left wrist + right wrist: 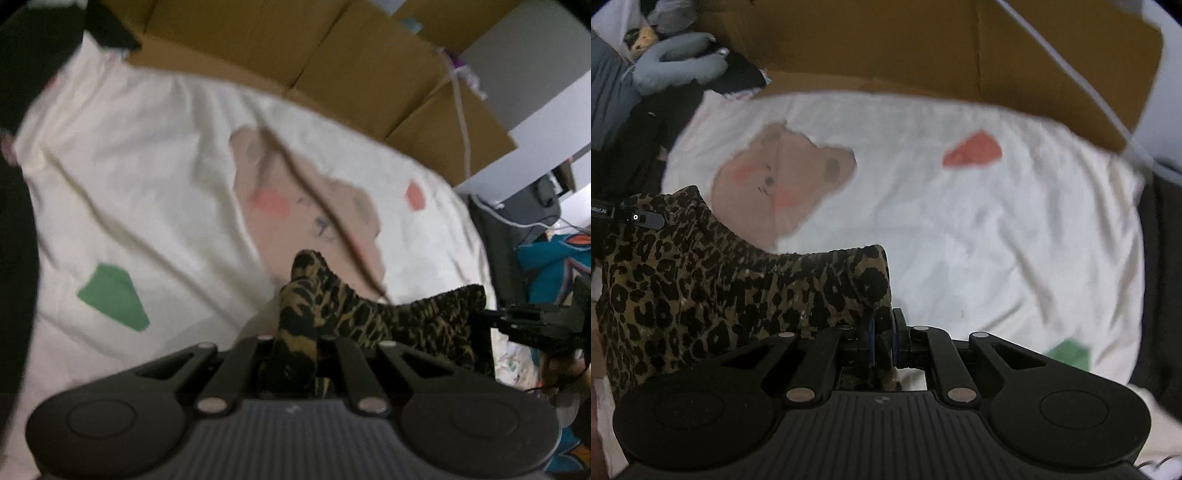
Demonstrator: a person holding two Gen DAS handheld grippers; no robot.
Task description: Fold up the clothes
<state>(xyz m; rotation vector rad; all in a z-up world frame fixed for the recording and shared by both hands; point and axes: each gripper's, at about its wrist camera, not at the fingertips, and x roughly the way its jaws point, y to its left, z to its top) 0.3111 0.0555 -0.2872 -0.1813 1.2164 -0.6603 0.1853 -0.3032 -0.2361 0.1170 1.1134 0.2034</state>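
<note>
Cream bed sheet (979,240), printed with a brown bear face (783,184), a red patch (973,150) and a green patch (112,297); spread flat, creased. Cardboard boxes (332,62) line its far edge. Leopard-print garment (713,291), stretched above the sheet between both tools. Left gripper (295,354): jaws pressed together, pinching one edge of the garment. Right gripper (882,343): jaws likewise closed on the opposite edge. White cable (461,122) hangs over the boxes.
</note>
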